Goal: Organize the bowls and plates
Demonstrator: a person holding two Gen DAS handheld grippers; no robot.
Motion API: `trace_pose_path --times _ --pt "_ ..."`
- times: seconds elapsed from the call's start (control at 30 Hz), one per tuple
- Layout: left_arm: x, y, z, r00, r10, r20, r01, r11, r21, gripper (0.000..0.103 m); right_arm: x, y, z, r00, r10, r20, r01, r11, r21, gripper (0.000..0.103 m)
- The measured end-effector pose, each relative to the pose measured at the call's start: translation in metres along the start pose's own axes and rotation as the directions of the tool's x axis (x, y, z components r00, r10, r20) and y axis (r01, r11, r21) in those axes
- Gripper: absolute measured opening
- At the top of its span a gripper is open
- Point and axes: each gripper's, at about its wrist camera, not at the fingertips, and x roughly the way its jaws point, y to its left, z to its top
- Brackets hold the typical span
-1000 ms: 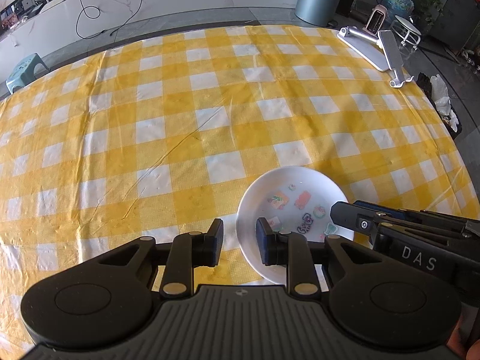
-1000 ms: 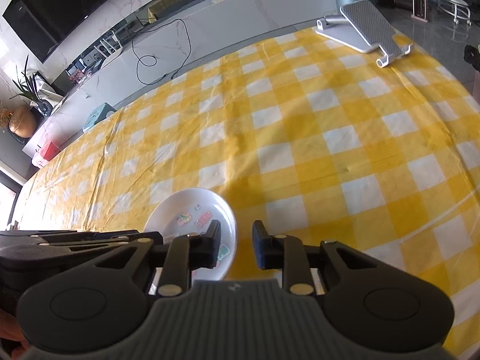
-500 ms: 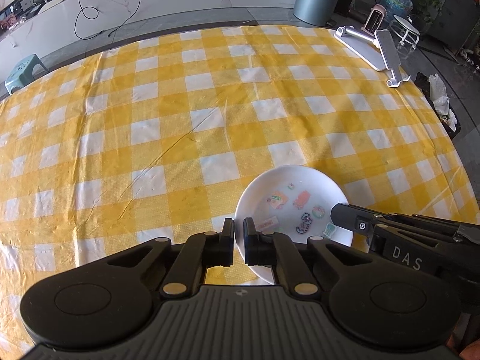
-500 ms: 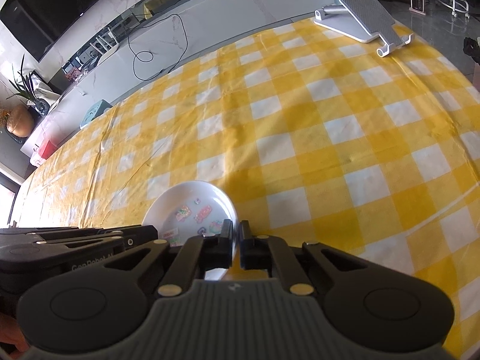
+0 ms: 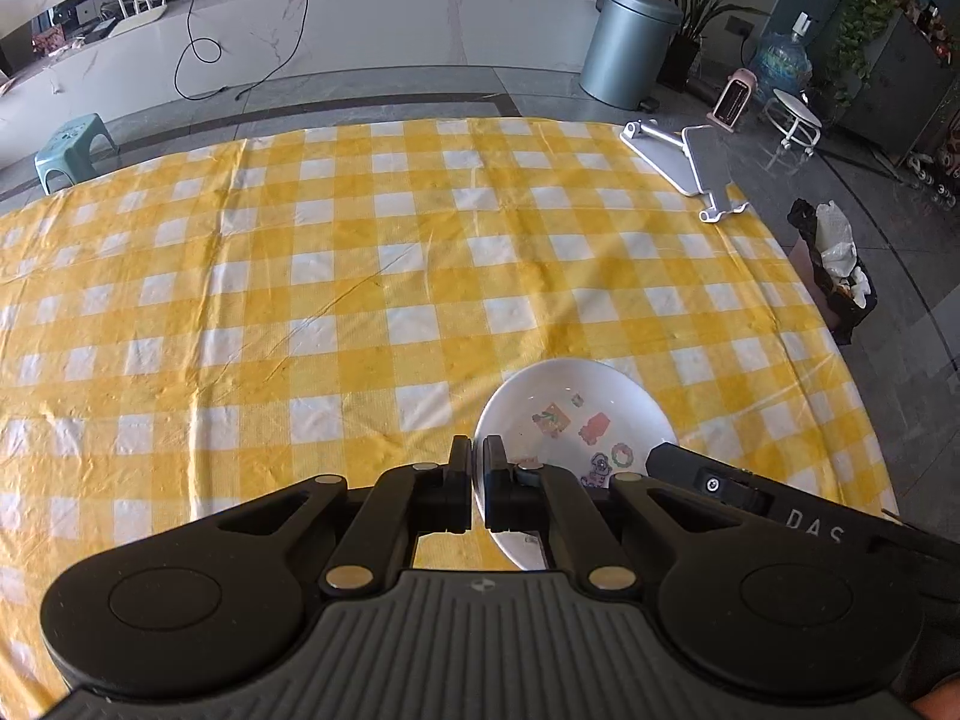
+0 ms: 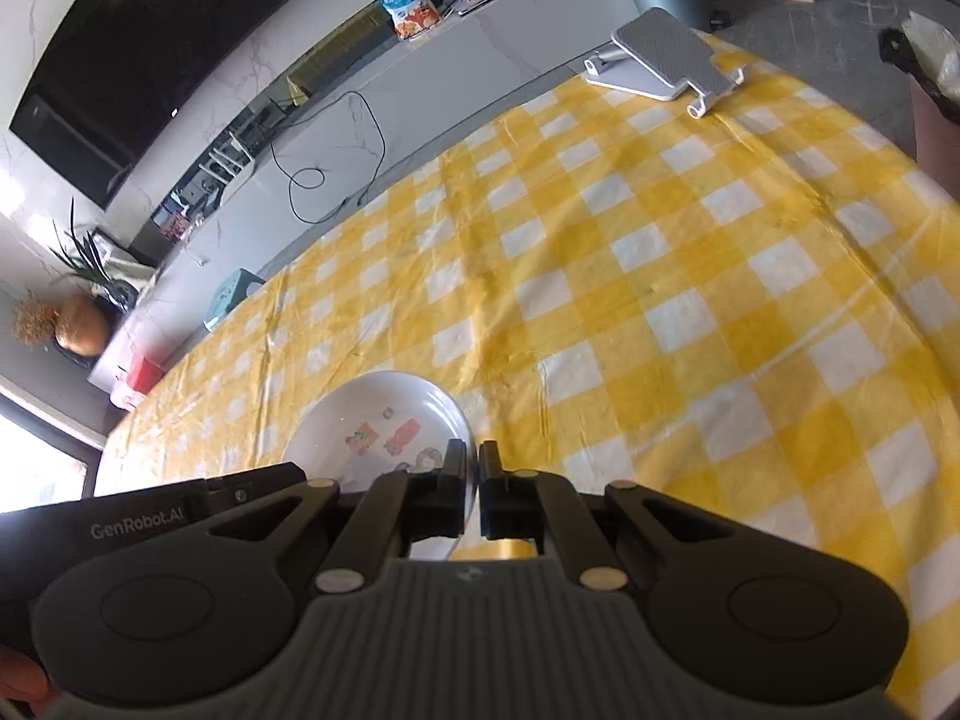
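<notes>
Gripping opposite edges of a white plate, the left claw and the right claw each stand pinched narrow on its rim, one finger above and one below. The plate, printed with small cartoon stickers, sits at the near edge of the surface, which is draped in a yellow-and-white checked cloth; whether it rests on the cloth or is just clear of it cannot be told from either view. Handling it well likely means keeping both claws level with each other and moving them together, since a thin glazed rim could slip out of a shallow pinch if one side rises ahead of the other. No bowls or other plates show in either view, so its destination is unclear. At the far right corner of the surface lies a folded grey stand. Beyond the cloth, a long white counter runs across the room with a black cable trailing over it, a grey bin stands by potted plants, and a small green stool sits on the tiled floor. A large dark screen hangs on the wall.
</notes>
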Motion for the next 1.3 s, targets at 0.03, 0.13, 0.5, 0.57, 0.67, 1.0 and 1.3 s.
trace_pose_path --times 0.03,0.13,0.5,0.57,0.67,1.0,1.3 --pt "-0.005 -0.002 -0.006 1.0 -0.005 0.004 0.005 1.0 -0.006 0.003 -0.012 0.0 -0.007 1.0 0.006 0.017 -0.006 1.0 0.013 0.001" --pt "-0.022 -0.012 -0.025 0.999 -0.039 0.037 0.039 0.999 -0.008 0.004 -0.043 0.001 -0.023 0.997 -0.003 0.076 0.002 1.0 0.006 0.001" --pt "-0.056 -0.052 -0.091 0.99 -0.078 0.117 0.078 0.997 0.005 0.003 -0.115 -0.012 -0.079 0.987 -0.109 0.119 0.116 0.992 -0.05 0.001" --pt "-0.053 -0.054 -0.103 0.989 -0.1 0.105 0.103 0.995 -0.019 0.003 -0.122 -0.019 -0.088 0.985 -0.126 0.119 0.133 0.99 -0.054 0.001" --pt "-0.046 -0.057 -0.119 0.986 -0.127 0.108 0.134 0.989 -0.061 0.003 -0.13 -0.032 -0.097 0.982 -0.144 0.123 0.151 0.987 -0.053 0.001" --pt "-0.019 -0.059 -0.135 0.991 -0.094 0.097 0.106 0.986 -0.126 0.003 -0.109 -0.051 -0.105 0.978 -0.169 0.119 0.176 0.983 -0.048 0.001" --pt "-0.004 -0.061 -0.139 0.995 -0.046 0.094 0.056 0.992 -0.109 0.003 -0.087 -0.058 -0.101 0.98 -0.179 0.087 0.182 0.983 -0.026 0.002"
